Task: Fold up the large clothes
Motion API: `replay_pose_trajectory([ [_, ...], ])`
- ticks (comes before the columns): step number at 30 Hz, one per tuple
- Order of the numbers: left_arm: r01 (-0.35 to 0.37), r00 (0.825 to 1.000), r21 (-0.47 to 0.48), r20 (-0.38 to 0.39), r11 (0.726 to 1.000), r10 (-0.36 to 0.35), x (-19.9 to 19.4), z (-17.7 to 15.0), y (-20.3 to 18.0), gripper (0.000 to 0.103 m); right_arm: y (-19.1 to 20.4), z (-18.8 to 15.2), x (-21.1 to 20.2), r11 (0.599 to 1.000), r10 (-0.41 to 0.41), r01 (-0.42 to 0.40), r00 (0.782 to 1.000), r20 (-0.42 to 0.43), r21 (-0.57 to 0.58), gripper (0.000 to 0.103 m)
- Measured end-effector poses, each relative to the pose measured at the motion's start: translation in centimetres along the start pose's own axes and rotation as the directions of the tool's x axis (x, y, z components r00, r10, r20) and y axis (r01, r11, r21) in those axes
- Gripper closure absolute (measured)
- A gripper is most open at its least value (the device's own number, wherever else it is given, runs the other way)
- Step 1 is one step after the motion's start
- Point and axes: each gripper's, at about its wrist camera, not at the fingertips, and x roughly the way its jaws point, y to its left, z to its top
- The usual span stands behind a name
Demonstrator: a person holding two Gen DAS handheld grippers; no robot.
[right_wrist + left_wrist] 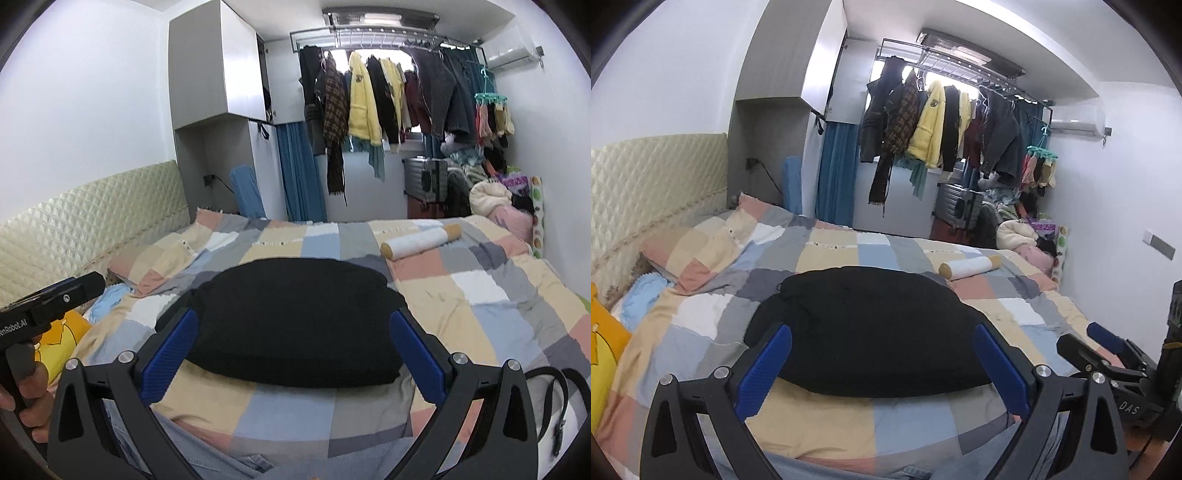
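A black garment (871, 328) (295, 317) lies folded into a compact bundle on the patchwork bedspread (923, 417) (491, 291). My left gripper (882, 354) hovers over its near edge, jaws wide open and nothing between the blue pads (764, 369). My right gripper (295, 343) is likewise open above the bundle's near edge, holding nothing. The right gripper's body (1108, 354) shows at the right of the left wrist view. At the left of the right wrist view, a hand (33, 391) holds the left gripper's handle (51, 299).
A cream bolster (971, 266) (421, 240) lies on the bed beyond the garment. Pillows (701, 251) and a yellow cushion (59, 339) sit by the quilted headboard (653, 184). Clothes hang on a rack (945, 122) by the window; a suitcase (424, 181) and heaped laundry stand below.
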Motion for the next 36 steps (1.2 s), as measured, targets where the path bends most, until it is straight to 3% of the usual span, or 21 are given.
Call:
replay_pose_trajectory([
  [8, -0.036, 0.998, -0.023, -0.061, 0.999, 0.035, 2.1, -0.8, 1.3, 0.003, 0.5, -1.0, 0.9, 1.0, -0.013, 0.012, 0.999, -0.032, -0.017, 0.0],
  [36, -0.027, 0.997, 0.006, -0.077, 1.0, 0.028, 2.1, -1.0, 1.1, 0.003, 0.5, -0.7, 1.1, 0.998, -0.058, 0.058, 0.998, -0.037, -0.006, 0.0],
])
